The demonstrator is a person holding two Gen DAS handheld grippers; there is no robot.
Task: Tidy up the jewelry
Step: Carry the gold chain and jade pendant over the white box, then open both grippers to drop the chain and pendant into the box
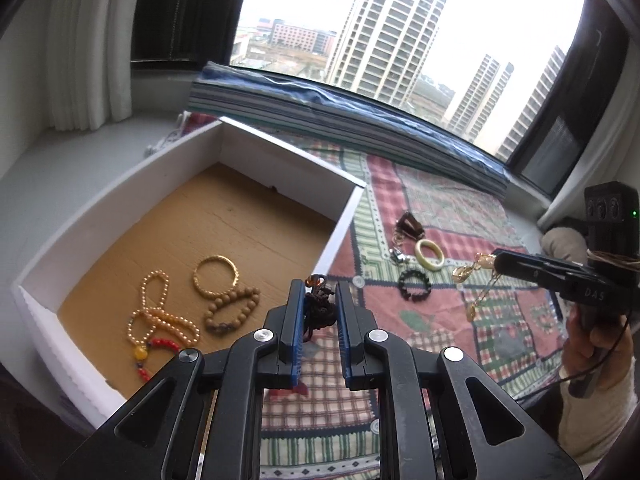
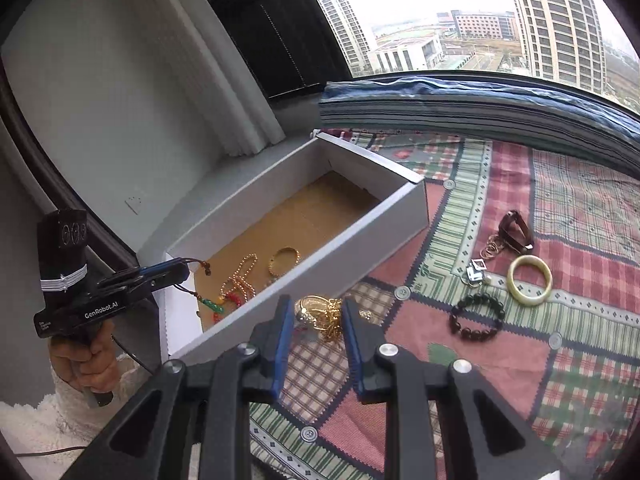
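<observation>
left gripper (image 1: 317, 312) clamps dark cord (image 1: 318, 308), tail hidden | right gripper (image 2: 314, 318) clamps gold chain (image 2: 324, 314), partly hidden

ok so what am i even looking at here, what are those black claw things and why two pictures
They are hand-held tongs, one in each of a person's hands, each with a wide-angle camera looking along its two fingers. So there are two pictures: one from the left tongs, one from the right tongs; each view also shows the other tool from the side.

The left tongs are closed on a dark brown corded necklace, at the edge of a white box that already holds bead strands and a gold bangle. The right tongs grip a gold chain piece above a patchwork cloth. On the cloth lie a pale green bangle, a dark bead bracelet and small trinkets.
</observation>
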